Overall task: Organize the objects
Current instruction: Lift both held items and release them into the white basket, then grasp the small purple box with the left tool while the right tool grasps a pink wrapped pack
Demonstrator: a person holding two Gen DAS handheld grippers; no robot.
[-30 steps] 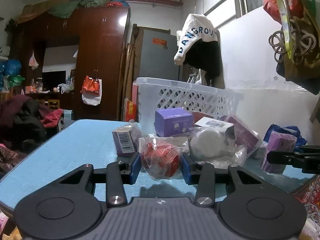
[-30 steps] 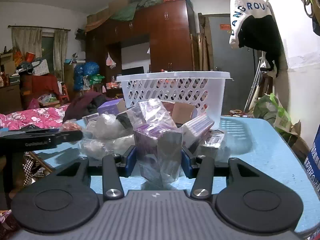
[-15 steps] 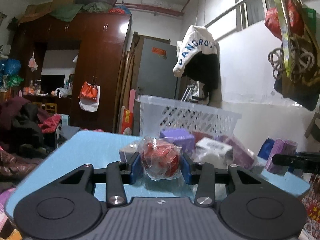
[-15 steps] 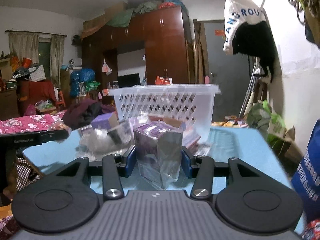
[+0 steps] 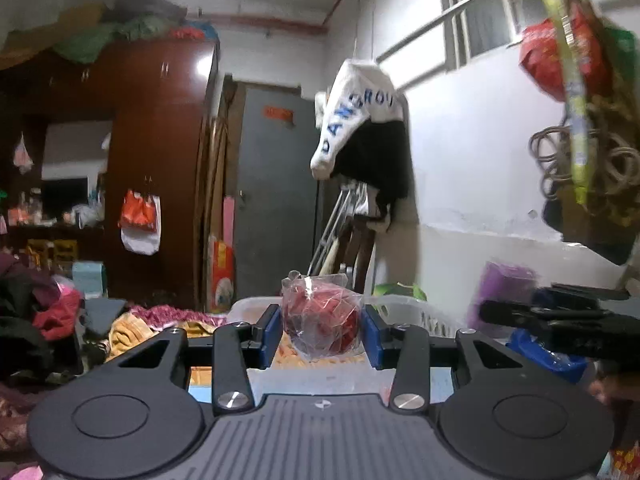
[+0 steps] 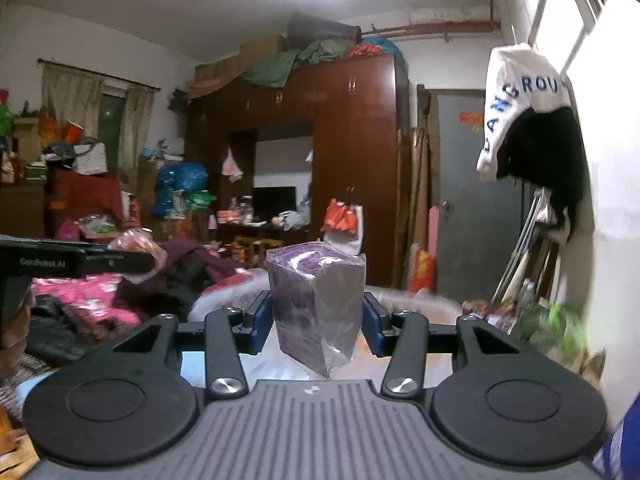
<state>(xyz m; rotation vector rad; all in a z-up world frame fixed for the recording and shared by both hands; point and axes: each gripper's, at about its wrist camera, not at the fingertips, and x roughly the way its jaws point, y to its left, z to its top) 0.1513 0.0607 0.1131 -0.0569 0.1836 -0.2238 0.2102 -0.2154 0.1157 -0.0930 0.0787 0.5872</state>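
Note:
My left gripper [image 5: 322,330] is shut on a red ball wrapped in clear plastic [image 5: 320,322], held in the air above the white basket [image 5: 400,310], whose rim shows just behind it. My right gripper [image 6: 316,322] is shut on a purple box in a clear plastic bag [image 6: 316,304], also lifted, with the blurred white basket [image 6: 408,300] low behind it. In the left wrist view the right gripper [image 5: 560,320] reaches in from the right with the blurred purple box [image 5: 506,280]. In the right wrist view the left gripper [image 6: 76,262] comes in from the left with the red ball [image 6: 138,242].
A brown wardrobe [image 5: 156,168] and a grey door [image 5: 276,200] stand at the back. A white and black garment [image 5: 360,136] hangs on the right wall. Bags and cords [image 5: 580,152] hang at the upper right. Clothes [image 6: 80,300] lie heaped on the left.
Both grippers have risen from the blue table with their objects held. The pile of packets and the table have dropped out of view, and the basket now sits low in both views.

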